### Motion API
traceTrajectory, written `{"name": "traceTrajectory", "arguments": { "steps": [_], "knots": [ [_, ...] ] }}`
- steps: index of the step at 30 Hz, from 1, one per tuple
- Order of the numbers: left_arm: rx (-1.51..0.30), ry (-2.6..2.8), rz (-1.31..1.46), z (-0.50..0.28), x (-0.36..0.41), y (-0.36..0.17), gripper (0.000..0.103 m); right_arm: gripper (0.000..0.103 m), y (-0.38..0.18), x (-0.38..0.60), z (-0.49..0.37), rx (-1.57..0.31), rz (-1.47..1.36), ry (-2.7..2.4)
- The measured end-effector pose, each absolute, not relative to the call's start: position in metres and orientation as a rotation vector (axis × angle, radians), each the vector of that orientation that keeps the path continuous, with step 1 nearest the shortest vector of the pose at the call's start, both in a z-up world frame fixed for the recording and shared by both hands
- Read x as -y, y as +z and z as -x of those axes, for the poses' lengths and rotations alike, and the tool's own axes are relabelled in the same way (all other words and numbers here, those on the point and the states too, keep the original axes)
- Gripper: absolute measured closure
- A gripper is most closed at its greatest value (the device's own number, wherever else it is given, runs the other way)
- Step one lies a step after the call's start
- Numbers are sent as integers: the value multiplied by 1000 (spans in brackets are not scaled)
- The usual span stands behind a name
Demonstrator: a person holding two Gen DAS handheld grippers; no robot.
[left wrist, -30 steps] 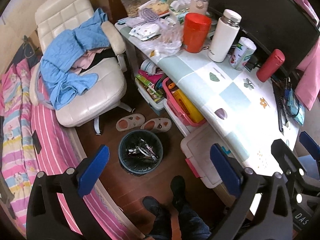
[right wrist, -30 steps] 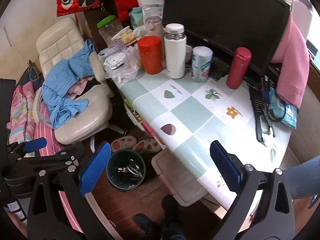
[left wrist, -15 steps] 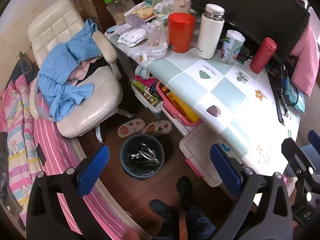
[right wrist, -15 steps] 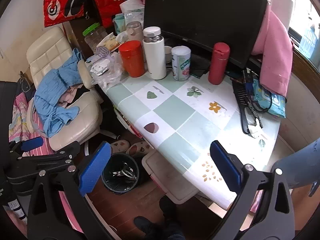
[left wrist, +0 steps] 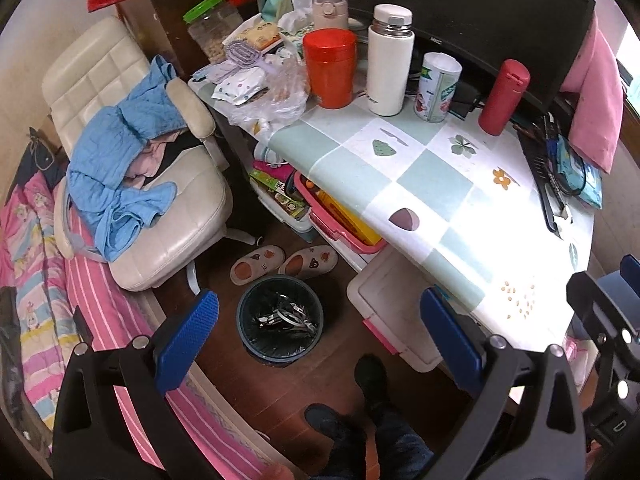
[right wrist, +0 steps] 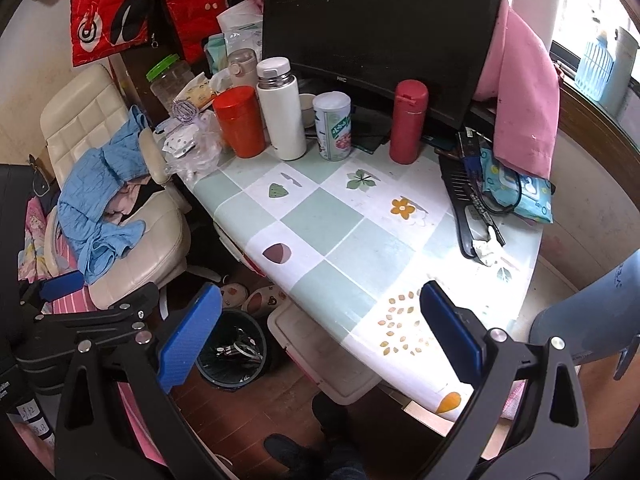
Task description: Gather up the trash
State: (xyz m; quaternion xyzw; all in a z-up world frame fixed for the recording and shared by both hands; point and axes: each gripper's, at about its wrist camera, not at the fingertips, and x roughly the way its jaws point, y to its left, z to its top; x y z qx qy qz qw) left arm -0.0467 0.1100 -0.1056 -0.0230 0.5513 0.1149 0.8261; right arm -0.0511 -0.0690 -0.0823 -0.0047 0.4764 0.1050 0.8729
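Tools poised high above cluttered worktop (right wrist: 336, 232), left tool (left wrist: 316, 328) and right tool (right wrist: 320, 320) both spread wide, grasping nothing. Crumpled tissue (right wrist: 486, 246) lying at far-right worktop edge, probable trash. Bin (left wrist: 279, 320) on floor below, near left, ready for drops.

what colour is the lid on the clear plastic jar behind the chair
Bright green. The lid on the clear plastic jar shows best in the left wrist view.
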Motion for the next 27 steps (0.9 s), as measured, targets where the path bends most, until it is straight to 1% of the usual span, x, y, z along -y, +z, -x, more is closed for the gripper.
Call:
{"name": "traceTrajectory", "arguments": {
  "steps": [15,27],
  "knots": [
    [-1161,226,41,42,-94,-103,5,5,-79,83,49,-982,12,206],
    [-1191,215,41,35,-90,-109,5,5,-79,85,46,-981,12,205]
  ]
}}
